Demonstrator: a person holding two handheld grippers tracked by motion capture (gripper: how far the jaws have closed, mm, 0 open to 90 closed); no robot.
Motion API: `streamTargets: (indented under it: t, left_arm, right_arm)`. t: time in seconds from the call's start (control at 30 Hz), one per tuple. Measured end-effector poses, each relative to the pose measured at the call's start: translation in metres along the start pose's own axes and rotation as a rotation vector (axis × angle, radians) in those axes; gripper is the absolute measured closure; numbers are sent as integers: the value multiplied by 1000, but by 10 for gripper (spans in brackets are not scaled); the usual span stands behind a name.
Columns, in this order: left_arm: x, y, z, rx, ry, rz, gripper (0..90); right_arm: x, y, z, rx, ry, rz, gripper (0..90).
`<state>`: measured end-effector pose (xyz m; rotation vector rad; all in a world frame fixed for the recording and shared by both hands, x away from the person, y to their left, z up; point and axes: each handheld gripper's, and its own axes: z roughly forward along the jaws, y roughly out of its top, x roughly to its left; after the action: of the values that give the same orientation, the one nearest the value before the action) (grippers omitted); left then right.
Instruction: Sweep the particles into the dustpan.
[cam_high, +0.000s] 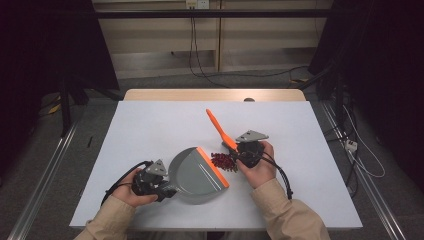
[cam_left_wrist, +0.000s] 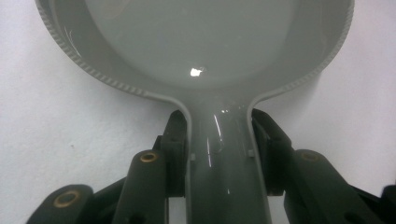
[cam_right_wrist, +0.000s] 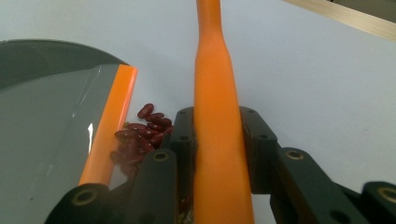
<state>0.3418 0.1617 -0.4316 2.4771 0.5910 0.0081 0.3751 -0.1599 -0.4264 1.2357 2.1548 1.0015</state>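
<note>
A grey dustpan (cam_high: 196, 175) with an orange lip (cam_high: 213, 167) lies on the white table. My left gripper (cam_high: 167, 190) is shut on the dustpan's handle (cam_left_wrist: 227, 163), its black jaws pressing on both sides of it. A small pile of dark red beans (cam_high: 223, 161) lies just beyond the orange lip (cam_right_wrist: 108, 135). My right gripper (cam_high: 239, 151) is shut on an orange brush handle (cam_high: 220, 129), which points up and away across the table. In the right gripper view the handle (cam_right_wrist: 217, 121) runs up between the jaws and the beans (cam_right_wrist: 140, 135) lie to its left.
The white table top (cam_high: 150, 130) has a wooden strip (cam_high: 215, 94) along its far edge. Cables (cam_high: 200, 60) trail over the floor behind. Metal rails (cam_high: 45, 175) flank the table.
</note>
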Motion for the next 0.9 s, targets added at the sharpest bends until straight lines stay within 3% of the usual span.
streamTargets:
  t: [0.9]
  left_arm:
    - [-1,3,2,18,-23,13,625]
  right_arm:
    - [11,0,2,-23,35,20,702]
